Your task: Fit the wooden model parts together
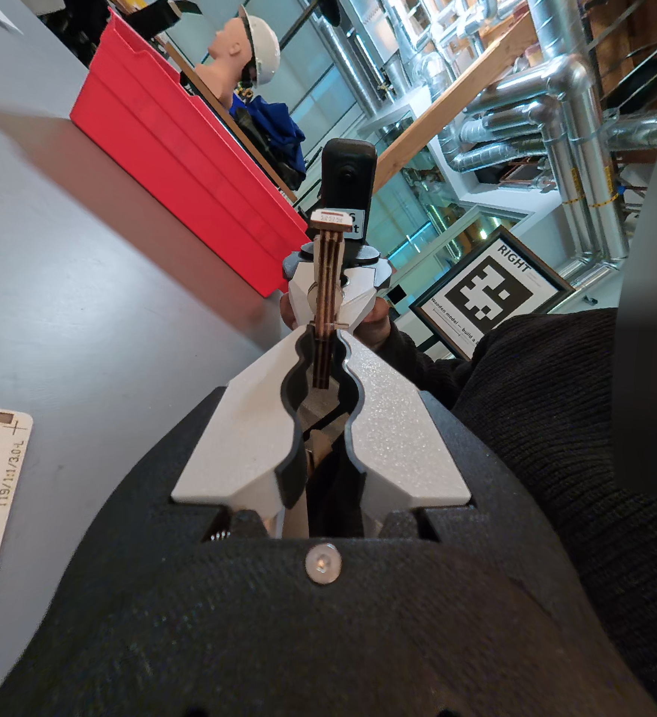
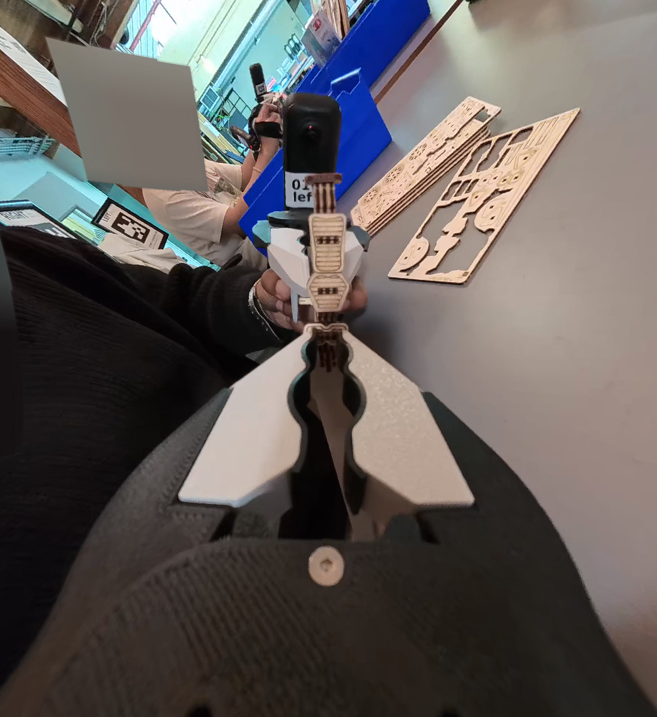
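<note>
At frame centre I see the layered plywood model [image 1: 324,310], clamped edge-on by my left gripper [image 1: 324,329]. My right gripper [image 2: 325,333] is clenched on the same model [image 2: 327,256], its engraved slatted face toward me. The grippers face each other above the smooth grey table [image 2: 552,349]. Cut-out wooden sheets [image 2: 486,194] lie upper right; a red bin [image 1: 172,163] sits upper left.

Pale laser-cut plywood model assembly [image 2: 327,248] with dark burnt edges, matt grey tabletop [image 2: 552,349], glossy red plastic bin [image 1: 172,155], grainy white plastic gripper fingers [image 1: 389,423], ribbed black knit sleeve [image 1: 552,407].
</note>
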`<state>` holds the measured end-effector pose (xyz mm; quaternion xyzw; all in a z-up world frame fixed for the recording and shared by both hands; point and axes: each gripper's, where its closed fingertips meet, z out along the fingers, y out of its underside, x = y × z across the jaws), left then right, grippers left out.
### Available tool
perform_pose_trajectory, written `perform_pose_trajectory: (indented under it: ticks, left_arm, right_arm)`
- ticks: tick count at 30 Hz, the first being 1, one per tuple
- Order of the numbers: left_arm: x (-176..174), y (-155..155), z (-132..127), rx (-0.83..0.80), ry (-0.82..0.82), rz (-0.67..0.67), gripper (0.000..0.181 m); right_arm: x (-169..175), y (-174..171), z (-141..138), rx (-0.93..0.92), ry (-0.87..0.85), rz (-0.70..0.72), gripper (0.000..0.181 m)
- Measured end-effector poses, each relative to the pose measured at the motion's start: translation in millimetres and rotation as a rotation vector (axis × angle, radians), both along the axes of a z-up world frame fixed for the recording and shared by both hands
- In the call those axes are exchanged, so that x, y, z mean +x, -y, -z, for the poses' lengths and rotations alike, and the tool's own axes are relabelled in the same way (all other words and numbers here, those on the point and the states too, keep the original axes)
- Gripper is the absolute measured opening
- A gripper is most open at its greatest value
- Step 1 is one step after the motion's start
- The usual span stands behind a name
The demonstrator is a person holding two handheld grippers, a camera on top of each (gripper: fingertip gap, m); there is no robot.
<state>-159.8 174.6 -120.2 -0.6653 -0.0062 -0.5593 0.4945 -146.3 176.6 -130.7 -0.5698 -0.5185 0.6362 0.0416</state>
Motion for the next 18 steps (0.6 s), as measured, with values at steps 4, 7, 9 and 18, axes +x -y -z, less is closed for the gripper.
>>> perform_pose_trajectory:
  ticks: [4,7,9,18]
  left_arm:
    - [0.6,0.5,-0.4,0.006,-0.015,-0.005,0.007]
    - [0.3,0.2,-0.4,0.003,-0.003,-0.007,0.007]
    - [0.4,0.3,-0.9,0.005,0.003,-0.007,0.007]
    - [-3.1,-0.2,-2.3,0.006,0.016,-0.015,0.007]
  right_arm:
    - [-0.3,0.8,-0.4,-0.008,-0.005,0.002,0.008]
    - [-0.6,0.4,-0.7,-0.025,-0.007,0.004,0.008]
    - [-0.5,0.5,-1.2,-0.034,-0.010,0.003,0.008]
    - [1.1,-2.8,-3.5,-0.058,-0.021,-0.001,0.010]
